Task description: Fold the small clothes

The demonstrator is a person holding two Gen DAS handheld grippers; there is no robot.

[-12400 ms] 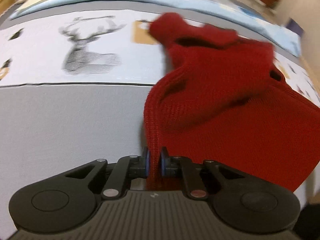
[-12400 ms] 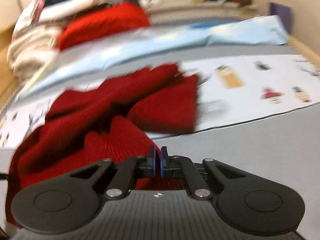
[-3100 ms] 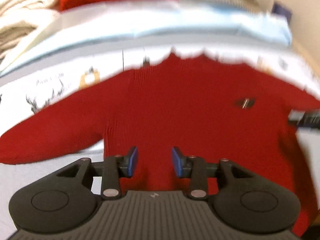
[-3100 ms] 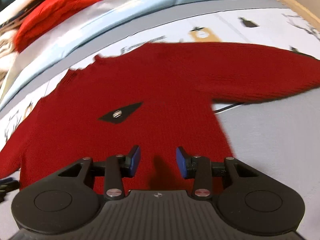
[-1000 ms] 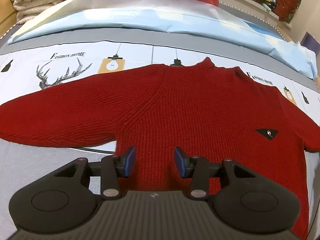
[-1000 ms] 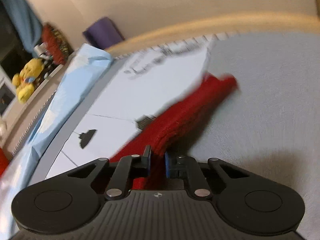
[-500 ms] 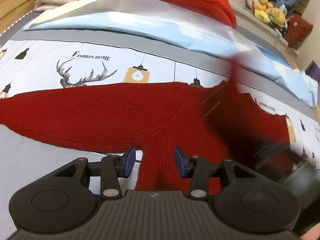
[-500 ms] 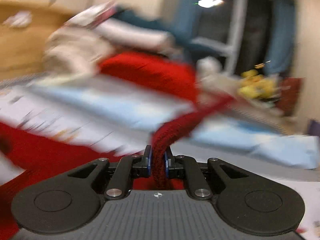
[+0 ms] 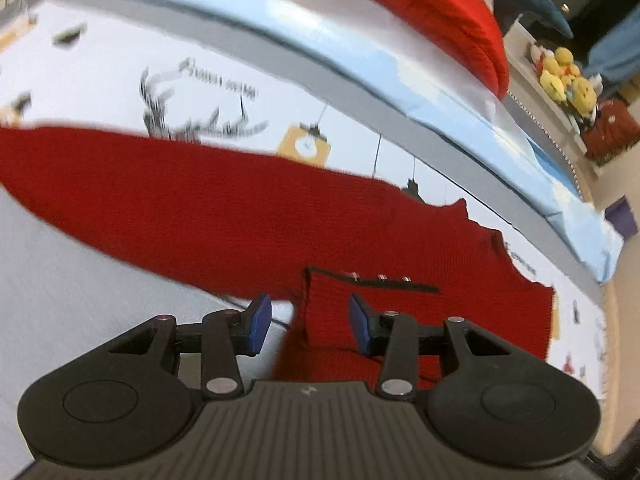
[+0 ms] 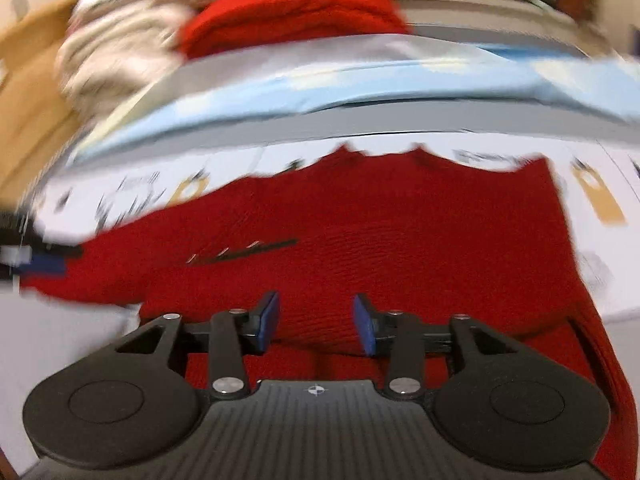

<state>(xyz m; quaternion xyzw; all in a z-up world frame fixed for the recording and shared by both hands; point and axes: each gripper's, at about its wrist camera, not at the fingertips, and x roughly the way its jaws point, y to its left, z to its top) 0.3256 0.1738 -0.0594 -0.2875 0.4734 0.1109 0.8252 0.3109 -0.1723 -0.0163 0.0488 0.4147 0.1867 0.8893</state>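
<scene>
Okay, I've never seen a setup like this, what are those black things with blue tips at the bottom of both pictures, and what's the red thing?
No robot here: a person holds a two-finger tool in each hand, each with a camera looking along its fingers. One picture is from the left tool, the other from the right tool. The blue tips are its pads. The red thing is a sweater on a printed bedsheet, one sleeve folded across it. Neither tool holds anything; the right one's jaws are opening, pads clear of the knit.

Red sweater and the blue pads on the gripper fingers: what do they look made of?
Red sweater: looks like a knitted yarn, wool or acrylic, matte; fine ribbed rows show in the fabric. Blue pads on the left hand-held gripper: probably rubber or soft plastic, smooth, slightly glossy; the look does not settle which.
</scene>
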